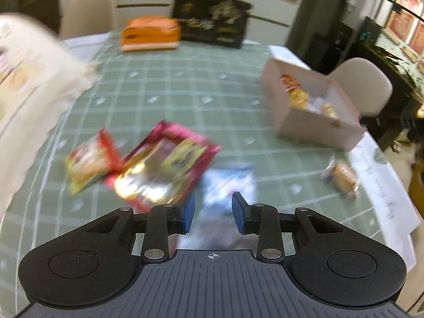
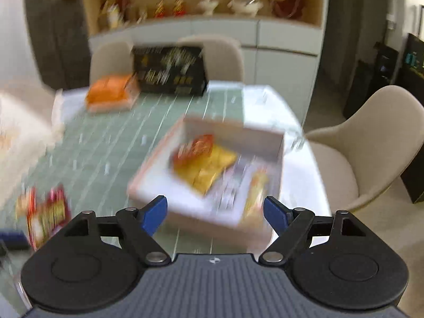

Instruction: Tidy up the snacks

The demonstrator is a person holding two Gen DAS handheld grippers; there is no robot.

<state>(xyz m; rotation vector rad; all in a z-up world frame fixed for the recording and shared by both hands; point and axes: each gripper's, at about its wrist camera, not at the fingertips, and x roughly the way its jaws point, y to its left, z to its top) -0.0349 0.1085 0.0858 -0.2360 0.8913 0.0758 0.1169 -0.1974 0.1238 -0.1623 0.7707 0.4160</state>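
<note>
Left wrist view: my left gripper was hovering over the green checked tablecloth, jaws parted with a moderate gap, nothing clamped. A blurred white-and-blue snack packet lay on the cloth right ahead of the blue pads, not touching them as far as I could tell. Just left of that packet sat a magenta-and-gold snack bag, and touching its left edge a smaller red-and-yellow packet. The white cardboard box stood well right of the bag, near the table edge, with yellow and red snacks inside. A small wrapped bun-like snack lay on the cloth just in front of the box. At the far side of the cloth: an orange box and a black printed bag, side by side.

Right wrist view: heavy motion blur. My right gripper was spread wide, empty, held just above the near side of the white cardboard box. Inside the box: a yellow-and-red chip bag, plus something pale along its right wall, too smeared to name. The magenta-and-gold bag lay well left of the box.
</note>
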